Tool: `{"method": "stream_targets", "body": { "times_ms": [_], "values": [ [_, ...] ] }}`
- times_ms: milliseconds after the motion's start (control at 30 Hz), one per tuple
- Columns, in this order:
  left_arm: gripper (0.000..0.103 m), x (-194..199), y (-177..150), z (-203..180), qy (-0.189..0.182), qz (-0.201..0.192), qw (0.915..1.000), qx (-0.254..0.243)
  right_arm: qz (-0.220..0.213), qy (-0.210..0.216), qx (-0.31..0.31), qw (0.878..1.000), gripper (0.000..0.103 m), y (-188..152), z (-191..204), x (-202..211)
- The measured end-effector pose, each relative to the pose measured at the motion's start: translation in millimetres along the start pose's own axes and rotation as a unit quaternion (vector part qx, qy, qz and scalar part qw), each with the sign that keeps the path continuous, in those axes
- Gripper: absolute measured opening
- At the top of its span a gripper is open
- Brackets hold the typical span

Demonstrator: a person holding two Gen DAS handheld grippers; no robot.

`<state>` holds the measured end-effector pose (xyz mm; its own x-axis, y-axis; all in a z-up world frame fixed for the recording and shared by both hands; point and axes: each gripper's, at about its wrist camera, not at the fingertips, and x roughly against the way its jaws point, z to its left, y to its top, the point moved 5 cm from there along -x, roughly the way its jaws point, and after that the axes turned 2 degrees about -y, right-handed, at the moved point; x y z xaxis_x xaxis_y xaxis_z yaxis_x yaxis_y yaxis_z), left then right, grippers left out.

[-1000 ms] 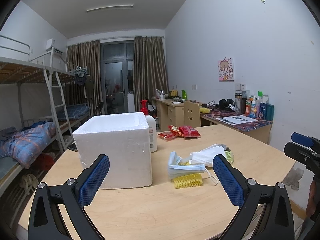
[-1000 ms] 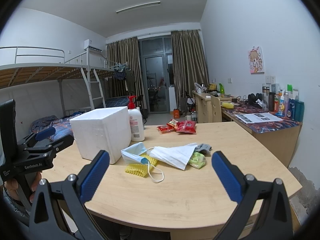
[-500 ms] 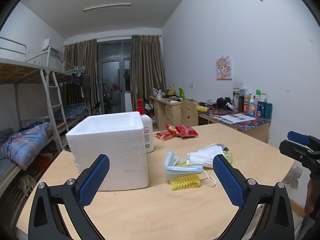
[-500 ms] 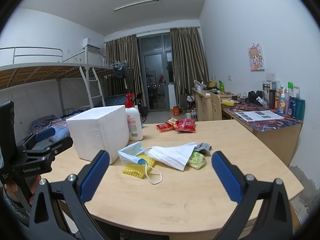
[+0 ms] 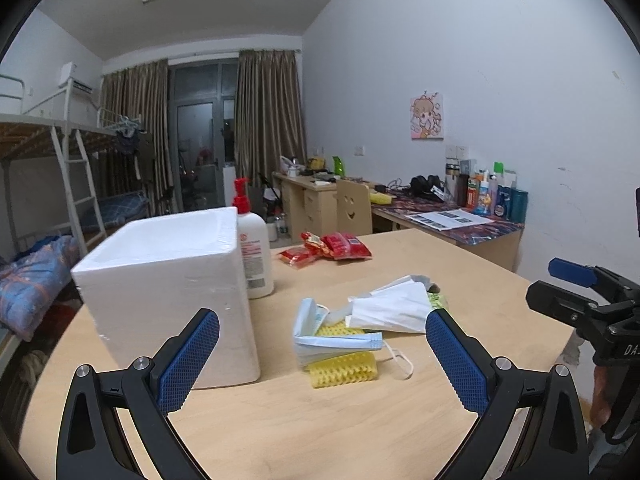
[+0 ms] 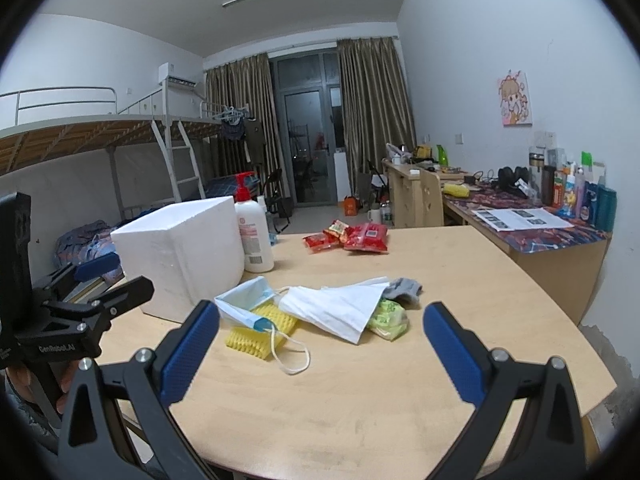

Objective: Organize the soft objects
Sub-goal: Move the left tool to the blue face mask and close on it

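A pile of soft things lies mid-table: a blue face mask (image 5: pixel 334 338) (image 6: pixel 244 304), a yellow ridged sponge (image 5: pixel 344 368) (image 6: pixel 260 330), a white mask (image 5: pixel 390 306) (image 6: pixel 340 308), a green packet (image 6: pixel 388 316) and a grey cloth (image 6: pixel 404 286). A white foam box (image 5: pixel 168 280) (image 6: pixel 180 248) stands open-topped to their left. My left gripper (image 5: pixel 322 358) is open and empty, short of the pile. My right gripper (image 6: pixel 320 354) is open and empty, short of the pile. Each gripper shows in the other's view: the right one (image 5: pixel 592 300) and the left one (image 6: pixel 76 304).
A white pump bottle (image 5: pixel 252 244) (image 6: pixel 254 232) stands behind the box. Red snack packets (image 5: pixel 332 246) (image 6: pixel 352 236) lie at the table's far side. A cluttered desk (image 6: pixel 528 220) runs along the right wall. A bunk bed (image 6: pixel 100 132) is at left.
Both grippers have moved closer to the table and the pile, which looms a little larger. Both stay open and empty.
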<state>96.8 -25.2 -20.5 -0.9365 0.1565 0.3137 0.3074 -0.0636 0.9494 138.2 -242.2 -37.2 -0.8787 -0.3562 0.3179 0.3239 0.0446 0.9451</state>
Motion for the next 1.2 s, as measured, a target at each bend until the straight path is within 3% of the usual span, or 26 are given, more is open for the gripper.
{"method": "stream_targets", "body": {
  "times_ms": [333,867,1200],
  "values": [
    [0.103,-46.5,1.4,-11.4,-0.025,0.039,0.9989,0.008,0.049,-0.006,-0.034,0.998,0.103,-3.8,-28.4,-39.7],
    [0.103,-125.1,-10.7,-10.4,-0.018,0.11,0.9934,0.023,0.099,0.006,-0.037,0.994,0.103,-7.4,-44.2,-89.8],
    [0.102,-155.0,-31.1,4.6,-0.012,0.171,0.9838,0.053,0.153,0.004,-0.02,0.988,0.103,-12.7,-43.6,-124.8]
  ]
}}
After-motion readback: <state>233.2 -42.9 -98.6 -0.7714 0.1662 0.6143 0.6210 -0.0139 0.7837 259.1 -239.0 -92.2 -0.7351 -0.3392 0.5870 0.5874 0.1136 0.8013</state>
